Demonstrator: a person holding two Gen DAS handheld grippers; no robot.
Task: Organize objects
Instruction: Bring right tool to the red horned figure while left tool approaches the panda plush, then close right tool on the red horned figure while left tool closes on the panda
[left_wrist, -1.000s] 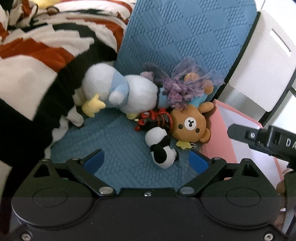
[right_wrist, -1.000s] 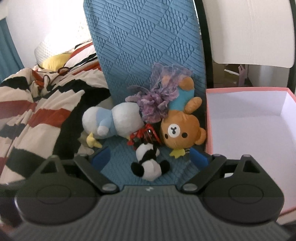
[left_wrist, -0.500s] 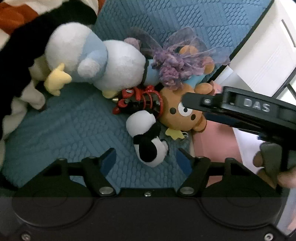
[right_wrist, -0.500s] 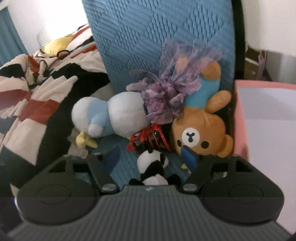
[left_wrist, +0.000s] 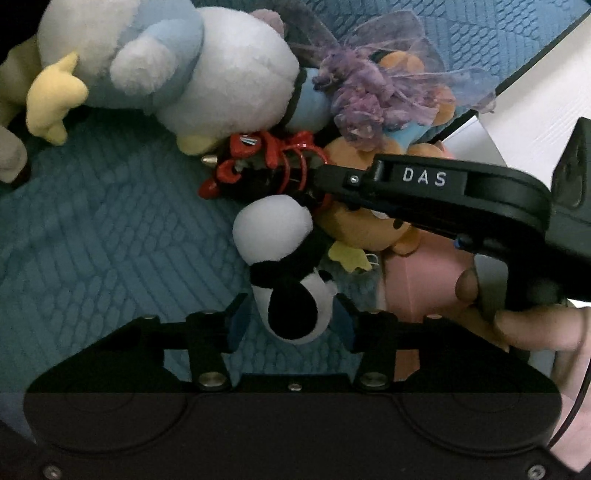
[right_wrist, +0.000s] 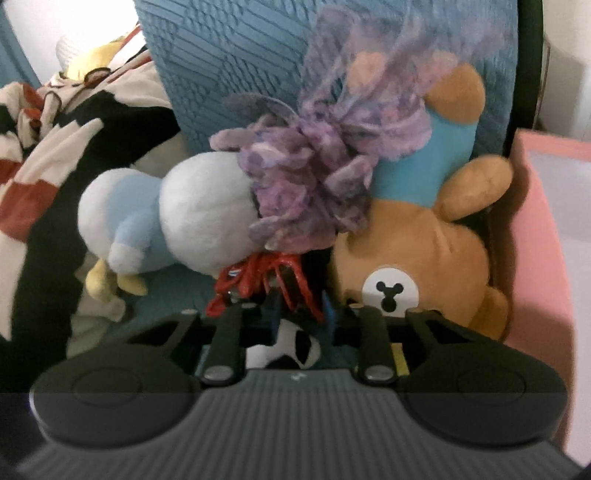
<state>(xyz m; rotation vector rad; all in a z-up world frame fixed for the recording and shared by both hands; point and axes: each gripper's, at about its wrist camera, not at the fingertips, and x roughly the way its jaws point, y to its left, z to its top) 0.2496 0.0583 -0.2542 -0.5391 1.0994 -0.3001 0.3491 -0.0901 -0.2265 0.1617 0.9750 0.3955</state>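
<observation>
A pile of toys lies on a blue quilted cushion (left_wrist: 92, 229). My left gripper (left_wrist: 290, 321) has its jaws around the head of a small panda plush (left_wrist: 284, 273), pads close on both sides. My right gripper (right_wrist: 301, 312) has narrowed jaws around a red-and-black toy (right_wrist: 266, 275); it also shows in the left wrist view (left_wrist: 266, 166), with the right gripper (left_wrist: 325, 177) reaching in from the right. A brown bear plush (right_wrist: 417, 251), a purple tulle bundle (right_wrist: 325, 166) and a white-and-blue duck plush (left_wrist: 177, 70) lie behind.
A pink box (right_wrist: 546, 229) with a white inside stands right of the cushion, touching the bear. A striped black, white and red blanket (right_wrist: 48, 158) lies to the left. The cushion's upright back (right_wrist: 258, 48) rises behind the toys.
Both grippers moved forward and down into the pile and narrowed. The left one now brackets the panda; the right one reached the red-and-black toy.
</observation>
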